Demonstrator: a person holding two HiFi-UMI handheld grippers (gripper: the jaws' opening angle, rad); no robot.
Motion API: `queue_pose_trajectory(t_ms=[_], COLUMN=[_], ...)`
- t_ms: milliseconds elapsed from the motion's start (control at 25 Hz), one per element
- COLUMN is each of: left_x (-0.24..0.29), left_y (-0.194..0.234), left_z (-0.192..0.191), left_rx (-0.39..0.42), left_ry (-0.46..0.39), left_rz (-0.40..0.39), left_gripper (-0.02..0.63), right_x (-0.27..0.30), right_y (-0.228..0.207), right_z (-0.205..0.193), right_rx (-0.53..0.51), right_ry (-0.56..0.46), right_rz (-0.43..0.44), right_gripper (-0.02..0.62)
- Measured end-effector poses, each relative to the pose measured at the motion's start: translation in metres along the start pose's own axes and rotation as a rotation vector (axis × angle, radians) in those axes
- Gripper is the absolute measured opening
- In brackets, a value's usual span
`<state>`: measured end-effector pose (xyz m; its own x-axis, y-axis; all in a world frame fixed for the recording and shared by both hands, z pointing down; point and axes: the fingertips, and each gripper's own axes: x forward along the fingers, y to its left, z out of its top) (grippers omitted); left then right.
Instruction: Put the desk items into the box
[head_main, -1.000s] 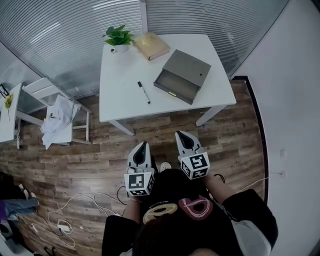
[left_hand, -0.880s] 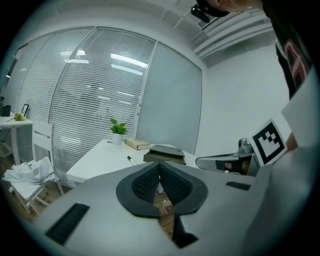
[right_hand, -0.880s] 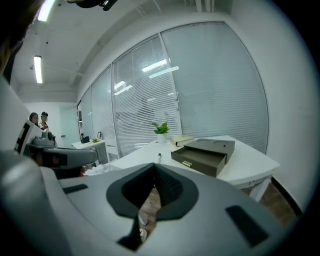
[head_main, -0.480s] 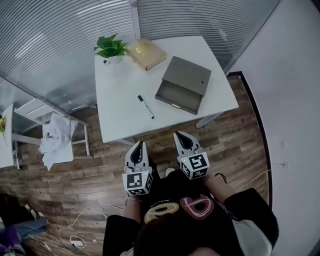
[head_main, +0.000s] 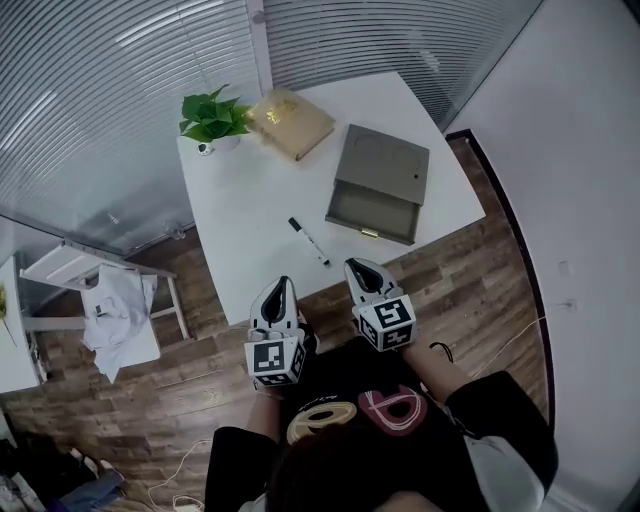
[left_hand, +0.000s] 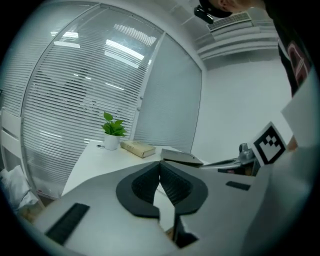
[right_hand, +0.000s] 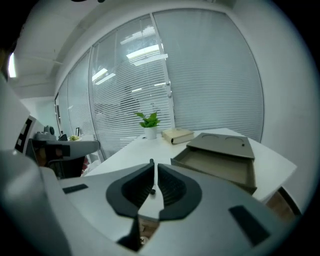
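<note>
White table (head_main: 240, 200) before slatted blinds. Ahead of the tongs: marker (head_main: 309, 241) nearest; box (head_main: 378, 185) ahead-right, tray slid open, apparently to receive items; book (head_main: 290, 122) and potted plant (head_main: 210, 118) farthest. Left tongs (head_main: 283, 285) and right tongs (head_main: 358, 266): pressed together, empty, at the near edge, apparently poised for a first pickup.

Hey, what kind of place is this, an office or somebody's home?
Most likely an office. Glass partition walls with slatted blinds run behind a plain white desk, which holds a potted plant and a book. Nothing homelike shows.
</note>
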<state>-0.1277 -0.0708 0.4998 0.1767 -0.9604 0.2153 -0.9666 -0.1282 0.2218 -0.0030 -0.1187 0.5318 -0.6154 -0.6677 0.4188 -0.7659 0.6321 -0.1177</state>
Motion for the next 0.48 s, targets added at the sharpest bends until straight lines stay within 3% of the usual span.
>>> queue_pose_trajectory(t_ms=[120,320,480], left_x=[0.006,0.015,0.016], left_y=[0.015,0.040,0.053], left_z=[0.007,0.010,0.012], left_rx=[0.018,0.031,0.018], left_ry=[0.015,0.050,0.064], left_rz=[-0.038,-0.072,-0.061], left_gripper=[0.018,0.017,0.018], right_x=[0.025,0.064,0.085], right_y=[0.005,0.020,0.029], right_z=[0.002,0.010,0.007], right_rx=[0.030,0.043,0.018], right_ry=[0.039,0.080,0.144], right_rz=[-0.019,0.010,0.045], right_gripper=[0.019,0.140,0.166])
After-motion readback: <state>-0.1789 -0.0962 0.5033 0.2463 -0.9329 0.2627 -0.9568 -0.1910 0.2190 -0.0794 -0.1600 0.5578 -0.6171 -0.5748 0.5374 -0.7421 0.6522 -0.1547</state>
